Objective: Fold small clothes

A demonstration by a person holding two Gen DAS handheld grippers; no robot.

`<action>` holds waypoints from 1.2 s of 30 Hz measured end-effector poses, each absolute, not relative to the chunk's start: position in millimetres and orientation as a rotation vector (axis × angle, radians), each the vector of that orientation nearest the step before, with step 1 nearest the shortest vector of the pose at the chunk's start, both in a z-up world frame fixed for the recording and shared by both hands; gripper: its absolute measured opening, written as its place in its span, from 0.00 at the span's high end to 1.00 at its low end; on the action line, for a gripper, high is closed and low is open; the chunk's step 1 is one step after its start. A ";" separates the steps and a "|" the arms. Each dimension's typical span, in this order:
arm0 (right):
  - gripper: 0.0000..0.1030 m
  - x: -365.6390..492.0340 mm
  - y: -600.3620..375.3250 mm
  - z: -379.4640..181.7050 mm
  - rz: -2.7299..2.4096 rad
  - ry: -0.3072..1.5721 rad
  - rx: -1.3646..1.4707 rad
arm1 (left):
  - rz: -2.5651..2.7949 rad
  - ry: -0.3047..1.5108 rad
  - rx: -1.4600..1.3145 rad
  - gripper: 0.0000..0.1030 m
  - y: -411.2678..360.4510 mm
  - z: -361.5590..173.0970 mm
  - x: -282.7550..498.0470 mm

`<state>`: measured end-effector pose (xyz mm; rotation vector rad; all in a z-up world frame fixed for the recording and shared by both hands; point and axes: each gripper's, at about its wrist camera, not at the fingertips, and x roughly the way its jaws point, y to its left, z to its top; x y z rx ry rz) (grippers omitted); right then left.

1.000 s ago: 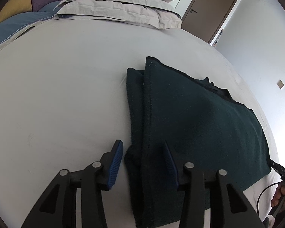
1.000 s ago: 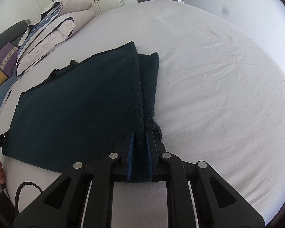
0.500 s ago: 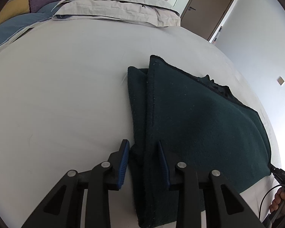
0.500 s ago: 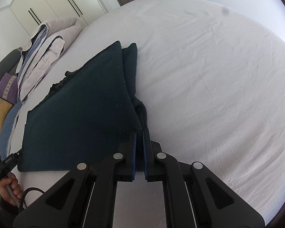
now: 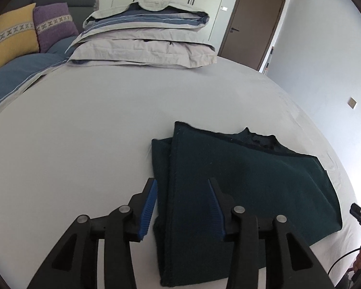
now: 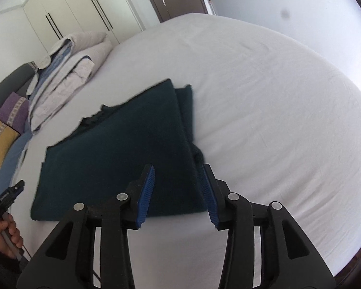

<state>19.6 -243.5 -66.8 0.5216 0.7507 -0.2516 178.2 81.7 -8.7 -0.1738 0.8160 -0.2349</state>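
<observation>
A dark green garment point(image 5: 240, 183) lies folded flat on the white bed sheet point(image 5: 72, 144), one long side doubled under. It also shows in the right wrist view point(image 6: 122, 149). My left gripper point(image 5: 183, 204) is open and empty, raised over the garment's folded edge near one corner. My right gripper point(image 6: 178, 190) is open and empty, raised over the other corner of that same folded edge. Neither touches the cloth.
A stack of folded grey and blue bedding point(image 5: 144, 41) sits at the bed's far end, with yellow point(image 5: 9, 41) and purple point(image 5: 53, 24) cushions beside it. A brown door point(image 5: 250, 24) and white wardrobes point(image 6: 84, 7) stand behind. The bed's edge curves at right point(image 6: 349, 192).
The right gripper was shut on the garment's edge and has let go and opened. The left gripper narrowed around the edge, then opened wide. Both have lifted and pulled back from the cloth.
</observation>
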 end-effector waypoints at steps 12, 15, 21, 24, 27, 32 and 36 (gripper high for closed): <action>0.62 200.9 -171.3 -120.8 0.119 0.877 0.674 | -0.217 0.890 0.011 0.54 9.6 -58.1 244.7; 0.68 219.9 -193.2 -146.0 0.099 0.858 0.724 | -0.235 0.897 -0.063 0.47 30.7 -80.3 247.1; 0.94 201.7 -283.7 -172.1 -0.023 0.738 0.968 | -0.255 0.886 -0.061 0.46 32.7 -84.0 246.3; 0.99 177.7 -325.1 -169.5 -0.127 0.650 1.015 | -0.261 0.882 -0.072 0.46 35.5 -83.7 245.6; 0.98 156.4 -353.0 -165.4 -0.233 0.607 1.035 | -0.265 0.890 -0.083 0.46 35.7 -83.4 247.9; 0.86 124.3 -329.6 -130.2 -0.208 0.632 0.951 | -0.284 0.901 -0.082 0.47 26.3 -60.4 216.5; 0.77 112.2 -234.1 -115.9 0.087 0.705 0.867 | -0.378 0.878 -0.055 0.45 0.5 -48.0 158.6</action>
